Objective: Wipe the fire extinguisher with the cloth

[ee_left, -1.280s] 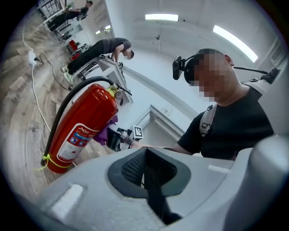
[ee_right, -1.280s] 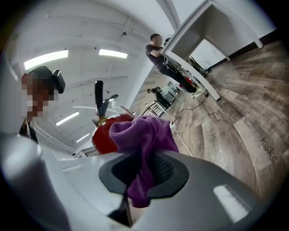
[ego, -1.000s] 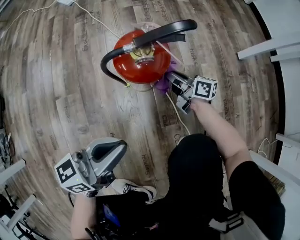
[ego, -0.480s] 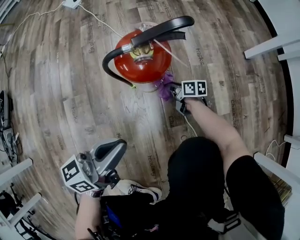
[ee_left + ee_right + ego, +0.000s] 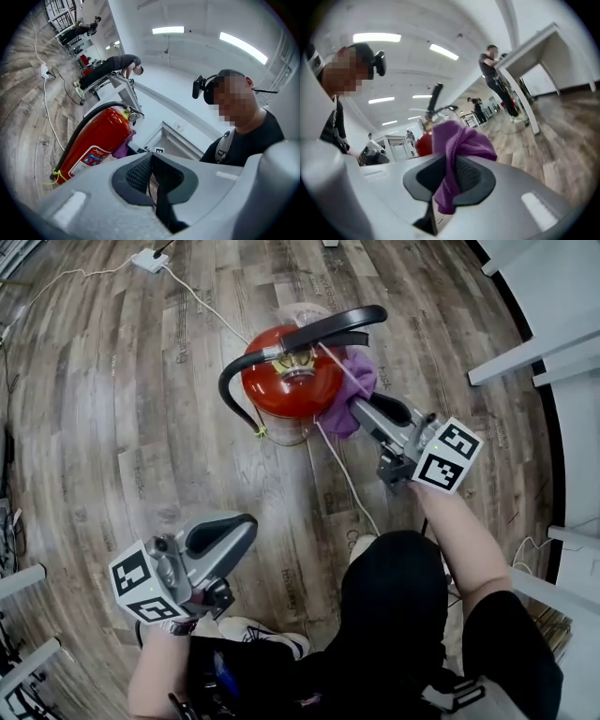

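Fingers (image 5: 471,176) of the right gripper (image 5: 367,411) are clenched on a purple soft cloth (image 5: 354,381). The cloth hangs out between both pads and lies against the side of the red metal fire extinguisher (image 5: 281,381), just beside its top and under its black lever handle (image 5: 328,324). The extinguisher stands upright on the grey-brown wooden plank floor (image 5: 122,427). Its black rubber hose (image 5: 230,381) curves down the side away from the cloth. The left gripper (image 5: 225,532) has its fingers pressed together with nothing between them; it is well apart from the extinguisher, close to the person's body, and it points toward the extinguisher. A thin white cord (image 5: 342,474) runs over the floor from the extinguisher's base toward the person.
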Demonstrator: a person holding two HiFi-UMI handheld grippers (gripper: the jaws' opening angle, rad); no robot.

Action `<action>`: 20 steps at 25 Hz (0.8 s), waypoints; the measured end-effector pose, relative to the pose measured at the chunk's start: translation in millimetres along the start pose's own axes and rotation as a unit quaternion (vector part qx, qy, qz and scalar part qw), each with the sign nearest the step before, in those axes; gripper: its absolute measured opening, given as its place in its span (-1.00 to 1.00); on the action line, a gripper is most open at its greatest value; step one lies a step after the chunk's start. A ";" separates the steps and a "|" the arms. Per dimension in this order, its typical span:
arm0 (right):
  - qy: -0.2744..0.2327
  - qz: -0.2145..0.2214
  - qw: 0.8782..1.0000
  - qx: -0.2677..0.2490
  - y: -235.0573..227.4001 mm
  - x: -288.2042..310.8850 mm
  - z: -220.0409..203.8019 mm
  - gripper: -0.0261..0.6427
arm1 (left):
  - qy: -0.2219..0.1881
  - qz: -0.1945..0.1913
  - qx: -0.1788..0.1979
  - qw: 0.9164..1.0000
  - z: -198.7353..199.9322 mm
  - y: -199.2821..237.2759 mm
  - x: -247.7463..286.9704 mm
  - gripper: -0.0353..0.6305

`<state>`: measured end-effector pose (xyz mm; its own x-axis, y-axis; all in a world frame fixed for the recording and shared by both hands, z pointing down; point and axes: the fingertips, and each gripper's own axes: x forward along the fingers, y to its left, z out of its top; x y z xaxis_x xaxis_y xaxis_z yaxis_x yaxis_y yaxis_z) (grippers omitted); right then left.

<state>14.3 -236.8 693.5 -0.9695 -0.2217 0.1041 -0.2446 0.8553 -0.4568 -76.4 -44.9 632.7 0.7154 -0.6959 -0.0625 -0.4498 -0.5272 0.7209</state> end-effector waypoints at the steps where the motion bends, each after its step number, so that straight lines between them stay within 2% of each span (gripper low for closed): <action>1: -0.007 -0.002 0.999 -0.043 11.2 -3.6 18.3 -0.77 | -0.002 -0.005 0.001 1.000 0.7 -2.5 2.4 -0.90; 3: -0.012 -0.012 0.990 -0.138 31.9 -7.0 46.6 -0.77 | -0.003 -0.010 0.000 1.000 1.2 -6.1 4.6 -0.90; 5: -0.002 -0.023 0.969 -0.245 54.0 -4.8 62.2 -0.77 | -0.003 -0.007 -0.002 1.000 1.2 -6.8 4.0 -0.90; 7: 0.023 -0.027 0.938 -0.344 78.6 1.9 62.4 -0.77 | -0.003 -0.004 -0.003 1.000 1.6 -7.3 3.6 -0.90; 9: 0.063 -0.031 0.902 -0.426 93.9 10.2 46.1 -0.77 | -0.003 -0.004 -0.002 1.000 3.1 -9.0 2.8 -0.90; 11: 0.094 -0.027 0.866 -0.491 102.0 17.4 29.8 -0.77 | -0.005 -0.005 -0.003 1.000 4.2 -11.6 1.5 -0.90; 12: 0.100 -0.020 0.853 -0.511 105.7 19.8 25.7 -0.77 | -0.006 -0.006 -0.003 1.000 4.2 -13.0 0.8 -0.90; 14: 0.101 -0.004 0.843 -0.528 111.8 21.8 21.6 -0.77 | -0.005 -0.007 -0.005 1.000 3.1 -15.2 -0.2 -0.90; 17: 0.102 0.023 0.844 -0.527 119.3 23.6 11.9 -0.78 | -0.001 -0.007 -0.009 1.000 0.6 -14.6 -0.2 -0.90; 18: 0.110 0.034 0.840 -0.530 120.7 25.1 3.8 -0.78 | 0.000 -0.008 -0.011 1.000 -0.1 -13.9 0.6 -0.90; 20: 0.149 0.048 0.824 -0.545 115.2 30.2 -24.8 -0.78 | 0.000 -0.008 -0.013 1.000 -1.0 -13.1 2.7 -0.90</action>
<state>-43.5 -133.3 666.0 -0.9053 -0.1434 0.3999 0.1246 0.8102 0.5727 -68.0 -39.4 623.8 0.7229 -0.6869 -0.0743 -0.4233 -0.5253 0.7381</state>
